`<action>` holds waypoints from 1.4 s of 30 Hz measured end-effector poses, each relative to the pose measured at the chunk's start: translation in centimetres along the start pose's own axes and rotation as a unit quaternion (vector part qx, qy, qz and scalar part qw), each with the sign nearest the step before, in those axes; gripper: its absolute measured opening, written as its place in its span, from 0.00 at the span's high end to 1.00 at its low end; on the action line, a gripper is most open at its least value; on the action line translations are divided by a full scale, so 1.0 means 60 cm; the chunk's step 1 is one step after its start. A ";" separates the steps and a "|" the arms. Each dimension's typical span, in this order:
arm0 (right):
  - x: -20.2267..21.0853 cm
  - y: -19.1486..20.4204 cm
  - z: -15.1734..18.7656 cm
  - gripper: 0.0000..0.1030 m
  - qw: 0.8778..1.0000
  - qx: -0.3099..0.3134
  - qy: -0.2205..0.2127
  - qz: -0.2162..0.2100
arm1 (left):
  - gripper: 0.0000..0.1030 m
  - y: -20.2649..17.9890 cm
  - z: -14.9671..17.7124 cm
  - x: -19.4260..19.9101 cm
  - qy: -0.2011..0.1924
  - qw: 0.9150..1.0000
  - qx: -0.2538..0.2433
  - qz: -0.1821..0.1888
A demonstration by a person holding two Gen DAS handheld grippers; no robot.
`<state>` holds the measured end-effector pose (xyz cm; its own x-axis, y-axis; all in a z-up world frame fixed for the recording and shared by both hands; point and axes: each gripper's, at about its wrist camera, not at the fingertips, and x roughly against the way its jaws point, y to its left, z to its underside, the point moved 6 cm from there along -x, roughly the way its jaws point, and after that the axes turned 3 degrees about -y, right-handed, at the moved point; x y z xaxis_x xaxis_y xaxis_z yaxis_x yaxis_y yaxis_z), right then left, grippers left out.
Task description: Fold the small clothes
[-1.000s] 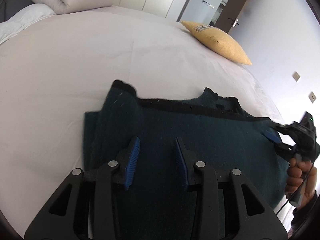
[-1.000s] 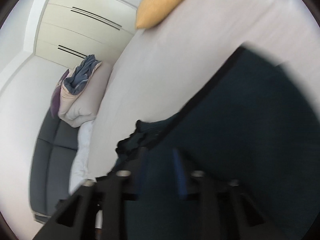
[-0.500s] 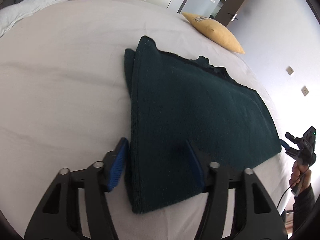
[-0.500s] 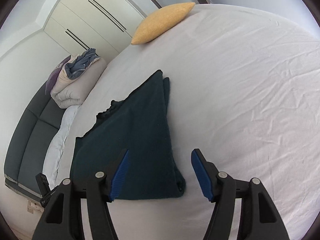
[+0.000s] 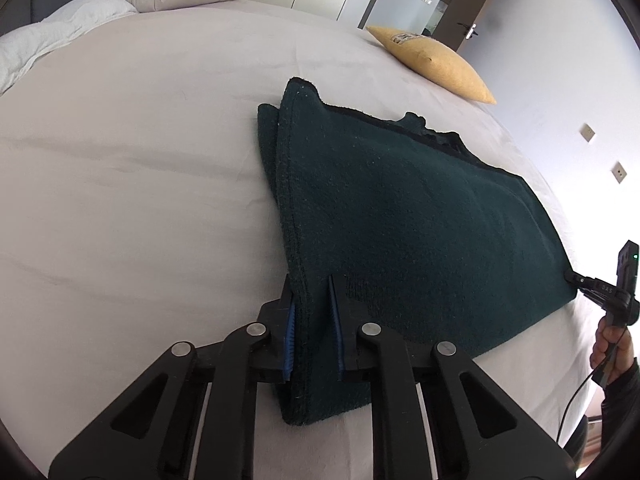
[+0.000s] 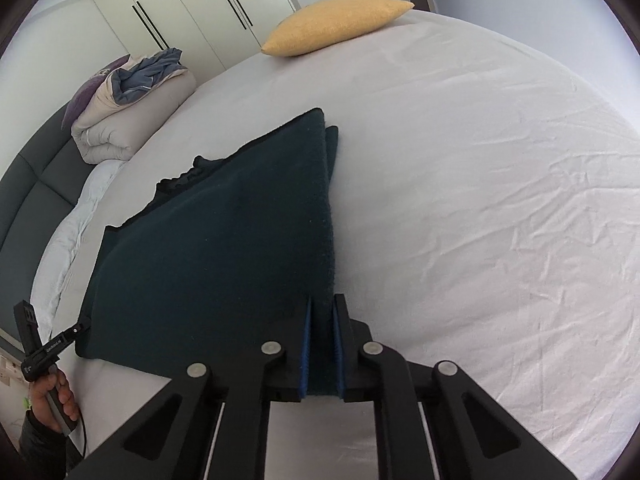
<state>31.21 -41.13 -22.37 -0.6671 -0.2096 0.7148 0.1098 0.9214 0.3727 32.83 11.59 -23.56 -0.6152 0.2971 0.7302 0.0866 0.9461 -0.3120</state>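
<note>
A dark green knitted garment lies folded flat on the white bed sheet; it also shows in the right wrist view. My left gripper is shut on the garment's near left corner, its blue pads pinching the folded edge. My right gripper is shut on the near right corner. Each gripper appears in the other's view: the right one at the garment's far right corner, the left one at its far left corner.
A yellow pillow lies at the far side of the bed, also in the right wrist view. A rolled beige duvet and a dark headboard stand at the left. White wardrobes line the back wall.
Both grippers were open half a second ago, straddling the garment's near corners. Now both have closed onto those corners. A second ago the garment was still being laid down.
</note>
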 end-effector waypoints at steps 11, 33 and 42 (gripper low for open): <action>0.031 0.002 0.015 0.95 1.000 -0.015 -0.012 0.003 | 0.92 0.002 0.010 0.056 -0.027 1.000 -0.008 -0.009; 0.005 -0.010 0.038 0.94 1.000 0.002 0.001 0.028 | 0.95 0.049 0.094 0.101 -0.040 0.999 0.028 -0.015; 0.069 -0.028 0.016 0.66 0.997 -0.030 -0.036 0.061 | 0.74 0.072 0.061 0.136 -0.039 0.997 0.047 -0.054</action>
<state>27.54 -43.21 -20.59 -0.6975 -0.0716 0.7130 0.2359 0.9166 0.3228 25.33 17.60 -21.17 -0.6761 0.1798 0.7146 -0.0549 0.9548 -0.2922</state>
